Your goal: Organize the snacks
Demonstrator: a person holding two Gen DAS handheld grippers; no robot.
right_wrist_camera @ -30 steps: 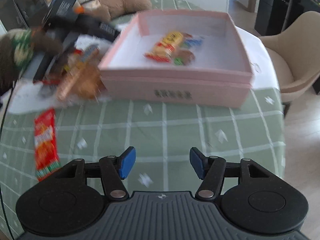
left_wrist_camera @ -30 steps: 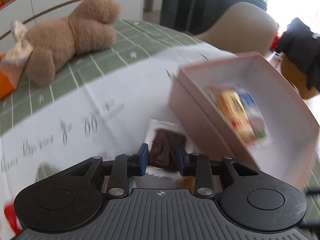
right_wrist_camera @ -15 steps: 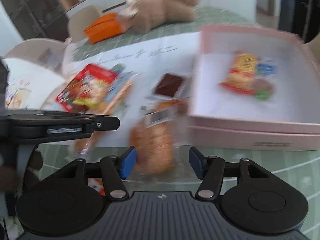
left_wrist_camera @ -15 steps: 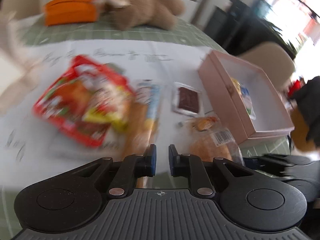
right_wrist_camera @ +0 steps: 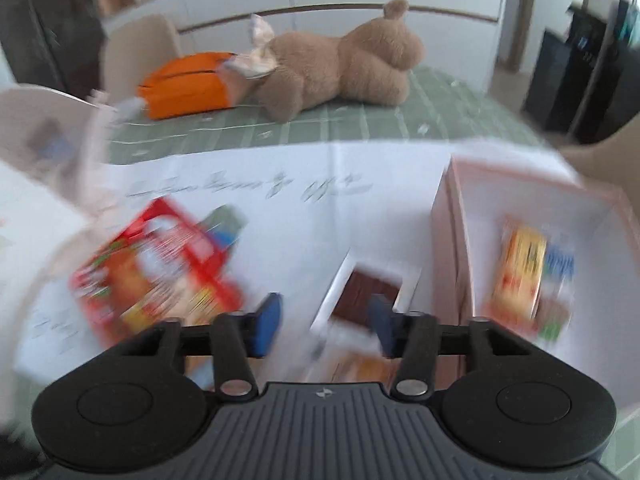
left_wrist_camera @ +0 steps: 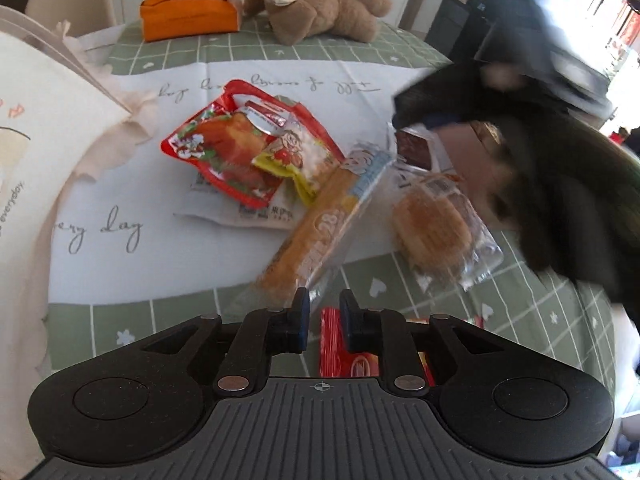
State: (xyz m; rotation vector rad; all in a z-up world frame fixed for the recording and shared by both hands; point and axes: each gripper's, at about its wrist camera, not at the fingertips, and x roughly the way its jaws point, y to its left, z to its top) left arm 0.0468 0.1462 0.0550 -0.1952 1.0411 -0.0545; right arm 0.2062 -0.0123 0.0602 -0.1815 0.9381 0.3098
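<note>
Several snacks lie on the table: a red snack bag (left_wrist_camera: 236, 152), a long bread stick packet (left_wrist_camera: 320, 236), a round bun in clear wrap (left_wrist_camera: 436, 232) and a brown chocolate packet (left_wrist_camera: 414, 148). My left gripper (left_wrist_camera: 324, 314) hangs low over the near table edge, nearly closed and empty, above a small red packet (left_wrist_camera: 348, 360). My right gripper (right_wrist_camera: 326, 320) is open and hovers just above the chocolate packet (right_wrist_camera: 368, 296). It appears blurred in the left wrist view (left_wrist_camera: 432, 116). The pink box (right_wrist_camera: 452, 248) to the right holds a yellow snack (right_wrist_camera: 520, 272).
A brown plush bear (left_wrist_camera: 320, 12) and an orange pouch (left_wrist_camera: 188, 8) lie at the far side of the table. A cream tote bag (left_wrist_camera: 36, 152) stands at the left. A white cloth with script covers the middle of the green checked tablecloth (left_wrist_camera: 168, 320).
My left gripper let go of the chocolate packet and pulled back to the near edge. My right gripper swung left and forward over the chocolate packet.
</note>
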